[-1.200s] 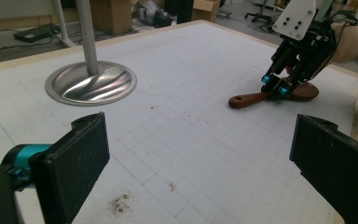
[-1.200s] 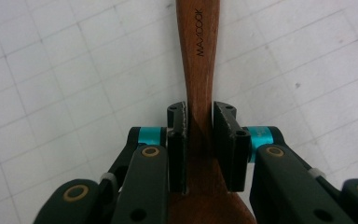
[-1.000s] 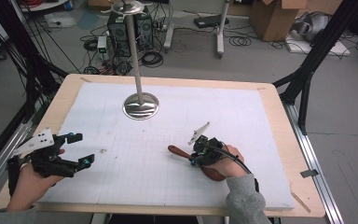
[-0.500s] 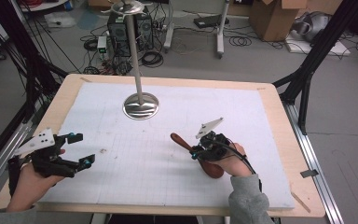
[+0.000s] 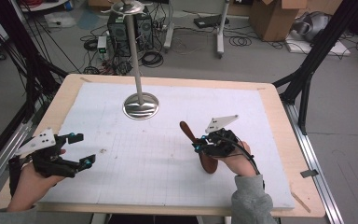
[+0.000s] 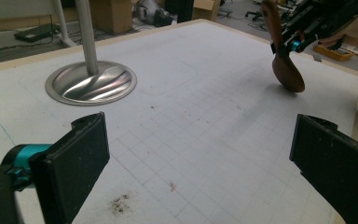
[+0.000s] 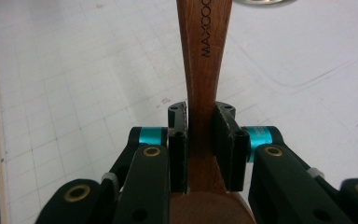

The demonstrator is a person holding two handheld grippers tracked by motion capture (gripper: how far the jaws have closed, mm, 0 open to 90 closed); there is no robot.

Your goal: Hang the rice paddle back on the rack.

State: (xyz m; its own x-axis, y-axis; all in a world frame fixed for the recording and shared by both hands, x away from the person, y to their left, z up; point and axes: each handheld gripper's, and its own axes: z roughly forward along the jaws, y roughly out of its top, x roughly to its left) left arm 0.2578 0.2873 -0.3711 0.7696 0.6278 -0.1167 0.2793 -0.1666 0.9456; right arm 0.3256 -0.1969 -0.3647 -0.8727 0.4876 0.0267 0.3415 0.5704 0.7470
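Left gripper (image 5: 77, 150) hovers near the left table (image 5: 270, 100) edge, jaws spread wide with nothing between them. Centre-back, the metal stand (image 5: 141, 105) rests on its round base. To the right, the right gripper (image 5: 200, 145) pinches the wooden spoon (image 7: 204, 56) at its neck, pads pressed on both sides, with the bowl hanging low above the mat. For a clean lift, maintain firm pressure, avoid twisting the handle, and raise it steadily clear of the stand.
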